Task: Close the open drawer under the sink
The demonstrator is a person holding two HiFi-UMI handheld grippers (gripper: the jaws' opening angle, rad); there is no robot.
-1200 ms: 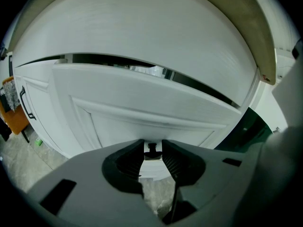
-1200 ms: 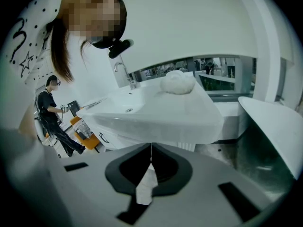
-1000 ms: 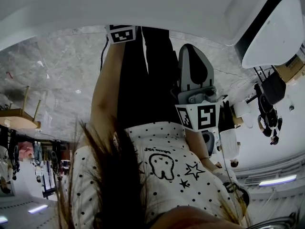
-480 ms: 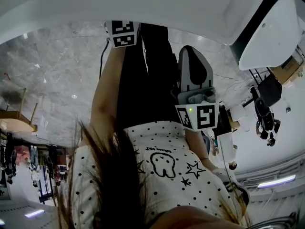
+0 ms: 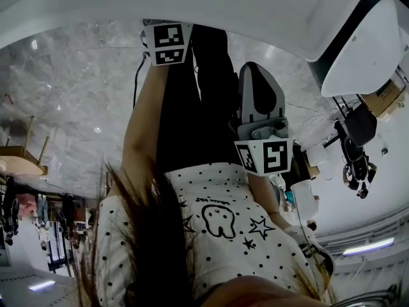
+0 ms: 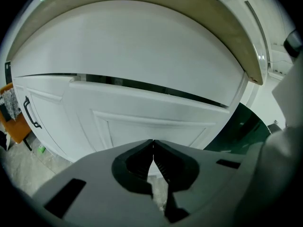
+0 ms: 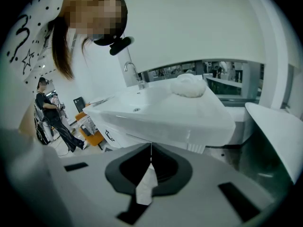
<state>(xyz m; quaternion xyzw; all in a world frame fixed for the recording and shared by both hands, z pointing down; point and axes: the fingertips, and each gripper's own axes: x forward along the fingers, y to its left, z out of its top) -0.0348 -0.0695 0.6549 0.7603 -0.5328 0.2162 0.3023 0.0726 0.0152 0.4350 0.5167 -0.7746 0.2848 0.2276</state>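
Straight ahead of the left gripper (image 6: 152, 142): a white panelled drawer front (image 6: 151, 119), ajar beneath the white sink basin (image 6: 132, 41).
I judge the drawer rigid, moderately heavy on its runners, smooth-painted and not fragile, so a flat push at mid-panel suits it better than any grasp. A dark gap (image 6: 142, 84) along its top edge, just beyond the left gripper's tips, indicates it is not yet home. The left gripper and the right gripper (image 7: 151, 146) are both closed tip to tip and empty.

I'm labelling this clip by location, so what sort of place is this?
Likely a bathroom vanity mock-up in a larger open workroom: a white sink with a faucet, a white drawer front underneath, and an orange chair and standing person beyond.
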